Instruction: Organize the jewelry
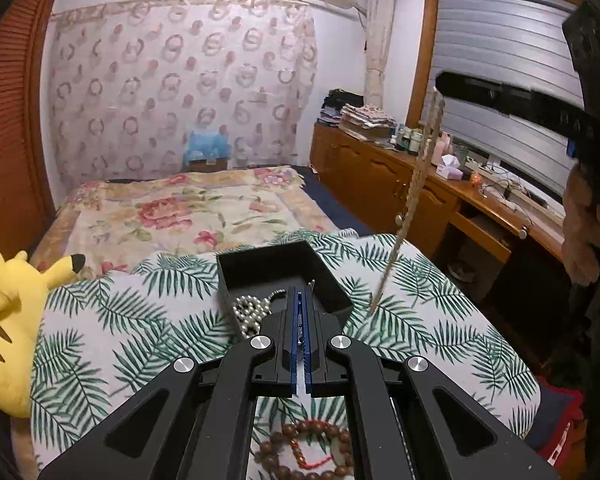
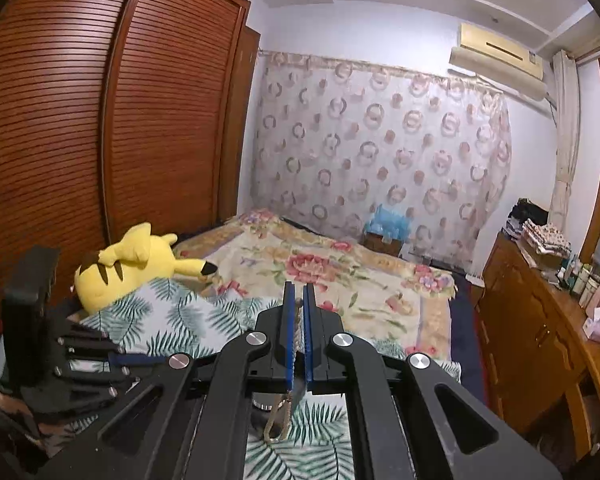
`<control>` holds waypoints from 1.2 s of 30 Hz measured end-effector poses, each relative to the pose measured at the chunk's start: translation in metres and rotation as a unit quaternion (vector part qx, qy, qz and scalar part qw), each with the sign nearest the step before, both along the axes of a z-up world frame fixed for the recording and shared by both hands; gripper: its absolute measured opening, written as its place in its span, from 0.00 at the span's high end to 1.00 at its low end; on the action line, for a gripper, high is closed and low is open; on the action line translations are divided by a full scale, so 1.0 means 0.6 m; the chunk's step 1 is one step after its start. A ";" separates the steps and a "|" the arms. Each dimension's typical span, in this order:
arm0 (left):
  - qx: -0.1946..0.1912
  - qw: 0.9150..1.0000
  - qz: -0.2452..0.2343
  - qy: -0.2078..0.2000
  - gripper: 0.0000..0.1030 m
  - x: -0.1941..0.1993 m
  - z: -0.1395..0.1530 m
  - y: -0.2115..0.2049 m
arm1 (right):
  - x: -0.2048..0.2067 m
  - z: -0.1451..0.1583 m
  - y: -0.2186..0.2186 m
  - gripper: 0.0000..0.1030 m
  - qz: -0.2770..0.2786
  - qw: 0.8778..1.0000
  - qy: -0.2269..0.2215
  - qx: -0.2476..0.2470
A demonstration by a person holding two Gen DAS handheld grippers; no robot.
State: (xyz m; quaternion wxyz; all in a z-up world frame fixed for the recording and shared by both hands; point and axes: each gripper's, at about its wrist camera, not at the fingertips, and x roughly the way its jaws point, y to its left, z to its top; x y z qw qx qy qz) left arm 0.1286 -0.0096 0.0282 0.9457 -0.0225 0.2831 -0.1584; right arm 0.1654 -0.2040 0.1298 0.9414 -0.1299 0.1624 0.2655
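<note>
Brown wooden beads (image 1: 300, 450), strung with a red cord, are seen lying on the palm-leaf cover (image 1: 100, 320) beneath the left gripper (image 1: 300, 308). Its blue pads are pressed nearly together on something thin and silvery; what it is cannot be told. Just ahead, a black box (image 1: 324, 276) sits open on the cover, well in from the edge, with a silver bead necklace (image 1: 250, 314) draped over its near rim. To the box's right, a pale twisted chain (image 1: 414, 184) hangs from the right gripper (image 2: 299, 312), whose fingers are clamped on it; the chain's lower end reaches the cover beside the box's right wall. Bare cover is left around the box. Farther off, a yellow plush (image 2: 140, 264) lies at the left edge, then a floral blanket (image 1: 188, 208).
</note>
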 end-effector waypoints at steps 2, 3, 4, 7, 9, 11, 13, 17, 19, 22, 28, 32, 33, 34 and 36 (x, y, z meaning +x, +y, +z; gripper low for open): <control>0.002 1.000 0.002 -0.002 0.99 0.006 0.006 0.001 | 0.011 0.010 0.007 0.95 -0.003 1.000 -0.006 0.000; 0.003 1.000 0.003 -0.003 0.99 0.009 0.008 0.002 | 0.017 0.014 0.010 0.95 -0.004 1.000 -0.007 0.000; 0.004 1.000 0.004 -0.004 0.99 0.013 0.010 0.002 | 0.028 0.017 0.014 0.95 -0.006 1.000 -0.004 0.002; 0.006 1.000 0.006 -0.007 0.99 0.022 0.018 0.001 | 0.058 0.014 0.025 0.95 -0.010 1.000 0.006 0.005; 0.007 1.000 0.008 -0.008 0.99 0.029 0.021 0.001 | 0.075 0.005 0.034 0.95 -0.013 1.000 0.011 0.000; 0.009 1.000 0.009 -0.008 0.99 0.037 0.023 -0.001 | 0.094 -0.009 0.043 0.95 -0.015 1.000 0.018 -0.004; 0.012 1.000 0.009 -0.008 0.99 0.042 0.022 -0.004 | 0.109 -0.023 0.052 0.95 -0.016 0.999 0.026 -0.008; 0.017 1.000 0.011 -0.007 0.99 0.053 0.018 -0.006 | 0.139 -0.063 0.069 0.95 -0.019 0.999 0.044 -0.023; 0.017 1.000 0.013 -0.005 0.99 0.062 0.015 -0.006 | 0.153 -0.089 0.069 0.95 -0.023 0.998 0.060 -0.024; 0.017 1.000 0.014 -0.001 0.99 0.073 0.010 -0.007 | 0.169 -0.132 0.065 0.95 -0.027 0.996 0.088 -0.022; 0.019 1.000 0.016 0.003 0.99 0.088 0.003 -0.013 | 0.178 -0.177 0.057 0.94 -0.020 0.992 0.120 -0.012; 0.025 1.000 0.017 0.007 0.99 0.099 -0.004 -0.019 | 0.167 -0.183 0.043 0.92 -0.016 0.992 0.124 -0.004; 0.026 0.999 0.018 0.008 0.99 0.102 -0.006 -0.020 | 0.165 -0.183 0.040 0.91 -0.013 0.992 0.126 -0.001; 0.027 0.999 0.019 0.010 0.99 0.106 -0.008 -0.021 | 0.163 -0.184 0.036 0.91 -0.011 0.992 0.129 0.001; 0.027 0.999 0.021 0.014 0.99 0.113 -0.015 -0.023 | 0.159 -0.185 0.030 0.83 -0.007 0.991 0.133 0.003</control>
